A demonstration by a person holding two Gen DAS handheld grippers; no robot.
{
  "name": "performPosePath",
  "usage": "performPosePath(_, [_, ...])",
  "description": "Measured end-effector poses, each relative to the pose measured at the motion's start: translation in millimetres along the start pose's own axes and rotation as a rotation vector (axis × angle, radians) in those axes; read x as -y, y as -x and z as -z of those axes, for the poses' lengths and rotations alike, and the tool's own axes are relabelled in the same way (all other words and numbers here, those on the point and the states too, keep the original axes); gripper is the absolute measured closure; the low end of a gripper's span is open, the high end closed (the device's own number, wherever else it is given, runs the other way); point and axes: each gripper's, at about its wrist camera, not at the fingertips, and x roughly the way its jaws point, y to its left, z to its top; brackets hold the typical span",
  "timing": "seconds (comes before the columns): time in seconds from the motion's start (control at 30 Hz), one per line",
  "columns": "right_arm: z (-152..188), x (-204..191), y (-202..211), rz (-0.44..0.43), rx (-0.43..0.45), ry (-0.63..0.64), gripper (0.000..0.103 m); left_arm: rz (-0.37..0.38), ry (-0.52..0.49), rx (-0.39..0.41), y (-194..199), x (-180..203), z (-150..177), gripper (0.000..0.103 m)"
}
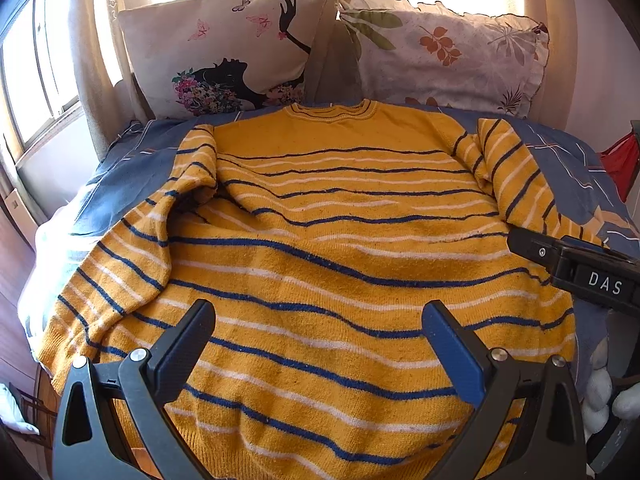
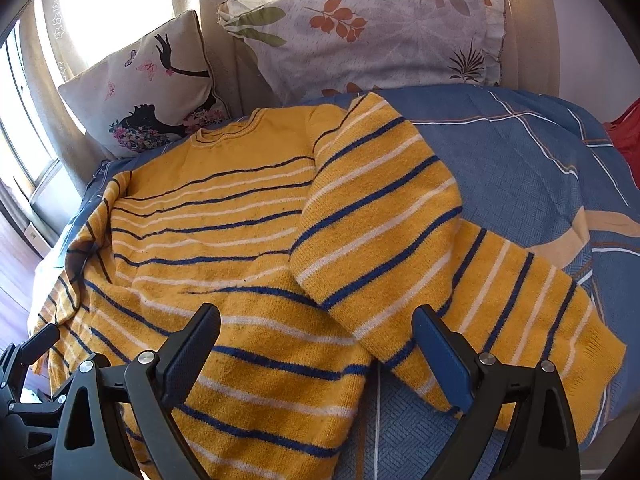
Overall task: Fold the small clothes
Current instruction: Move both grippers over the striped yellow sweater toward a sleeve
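A yellow sweater (image 1: 320,240) with blue and white stripes lies spread flat on the bed, neck toward the pillows. It also shows in the right wrist view (image 2: 208,240). Its right sleeve (image 2: 400,248) lies bent beside the body, cuff near the front. Its left sleeve (image 1: 132,248) is rumpled at the left side. My left gripper (image 1: 318,328) is open and empty, hovering over the sweater's lower body. My right gripper (image 2: 316,332) is open and empty over the hem and right sleeve. The right gripper's body (image 1: 576,264) shows at the right edge of the left wrist view.
A blue patterned bedspread (image 2: 520,168) covers the bed. Two pillows lean at the head: one with a woman's silhouette (image 1: 224,48), one with leaves (image 1: 440,44). Curtains and a window stand behind and to the left. A red object (image 2: 628,136) lies at the far right.
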Motion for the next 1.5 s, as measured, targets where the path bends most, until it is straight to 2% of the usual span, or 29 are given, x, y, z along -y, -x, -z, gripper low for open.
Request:
performPosePath(0.13, [-6,-3,-7,-0.013,0.008,0.02,0.004,-0.029,-0.011,-0.019,-11,-2,-8,0.0])
performPosePath(0.43, [-9,5,-22,-0.012,-0.006,0.018,0.004,-0.013,0.006,-0.077,-32,-2,-13,0.0])
performPosePath(1.27, [-10,8,-25,0.0,-0.014,0.004,0.004,0.012,0.024,-0.09,-35,-7,-10,0.0])
performPosePath(1.5, [-21,36,-8,0.047,0.036,-0.035,0.004,0.016,0.049,-0.088,-34,-14,-10,0.0])
